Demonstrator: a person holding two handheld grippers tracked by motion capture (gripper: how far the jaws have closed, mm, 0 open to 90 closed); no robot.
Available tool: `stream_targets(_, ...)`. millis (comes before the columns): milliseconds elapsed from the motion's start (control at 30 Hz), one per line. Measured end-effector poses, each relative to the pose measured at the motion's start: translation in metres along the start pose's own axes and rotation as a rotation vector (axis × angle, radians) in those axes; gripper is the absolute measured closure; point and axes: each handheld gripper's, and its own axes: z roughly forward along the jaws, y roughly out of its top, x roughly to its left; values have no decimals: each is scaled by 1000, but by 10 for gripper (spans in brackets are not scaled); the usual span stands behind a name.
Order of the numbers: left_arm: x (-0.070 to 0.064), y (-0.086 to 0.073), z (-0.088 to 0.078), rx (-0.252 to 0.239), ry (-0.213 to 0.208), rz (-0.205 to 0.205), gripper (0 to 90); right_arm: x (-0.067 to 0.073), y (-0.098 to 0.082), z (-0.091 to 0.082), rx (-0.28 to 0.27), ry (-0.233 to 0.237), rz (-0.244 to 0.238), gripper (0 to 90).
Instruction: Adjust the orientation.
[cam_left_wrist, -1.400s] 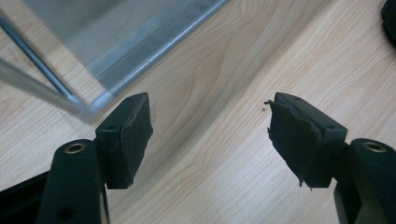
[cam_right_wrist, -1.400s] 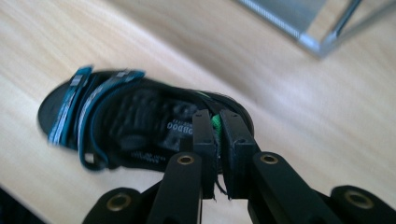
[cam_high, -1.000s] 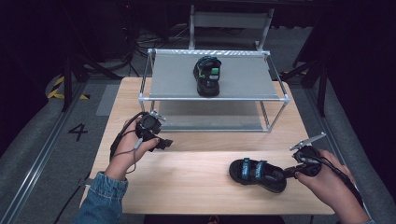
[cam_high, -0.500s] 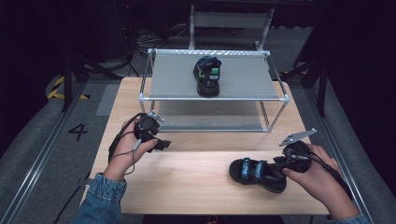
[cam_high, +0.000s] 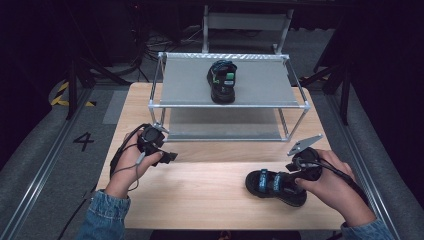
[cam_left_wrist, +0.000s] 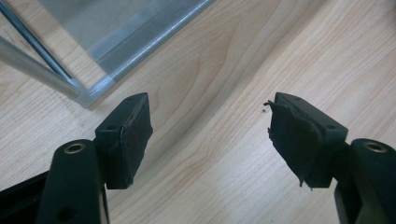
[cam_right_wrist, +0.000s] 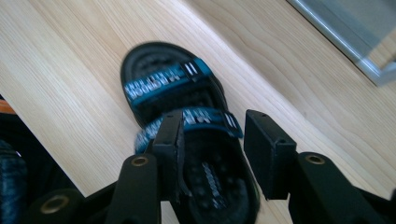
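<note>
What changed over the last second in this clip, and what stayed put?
The right tongs moved in over the heel end of the black sandal with blue straps on the wooden table, and their jaws have just been opening; they now straddle its rear strap, not gripping. The left tongs stayed open. The matching sandal on the metal rack stayed.

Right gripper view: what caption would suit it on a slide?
Open fingers of the right gripper straddle the rear strap of a black-and-blue sandal lying on the wooden table.
</note>
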Motion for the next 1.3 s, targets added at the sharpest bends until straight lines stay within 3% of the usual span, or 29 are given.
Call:
stream_targets(100, 0, -1, 0, -2, 2, -2, 302, -3, -5, 0, 6, -16, -6, 576)
stream_targets(233, -1, -2, 2, 8, 3, -5, 301, -7, -13, 10, 65, -22, -31, 550)
stream_targets(467, 0, -2, 3, 6, 2, -14, 294, -4, -13, 27, 46, -6, -82, 443)
stream_targets(800, -1, 1, 6, 4, 1, -4, 290, -3, -6, 43, 3, 2, -174, 447)
stream_targets(867, -2, 1, 7, 5, -5, -6, 289, -2, -5, 46, 4, 2, -185, 527)
stream_targets(900, -2, 2, 7, 4, -5, -6, 288, -1, -5, 46, 16, 9, -171, 609)
stream_targets(967, -1, 2, 7, 6, -5, -2, 288, 0, -4, 45, 18, -9, -152, 667)
stream_targets(1133, -1, 2, 8, 14, 0, 12, 298, -2, -1, 43, 41, -28, -29, 758)
stream_targets(1233, -1, 2, 8, 13, -1, 11, 300, -5, -1, 42, 20, -37, 98, 764)
stream_targets(1300, -1, 2, 8, 12, -2, 11, 299, -12, -4, 42, -9, -60, 252, 757)
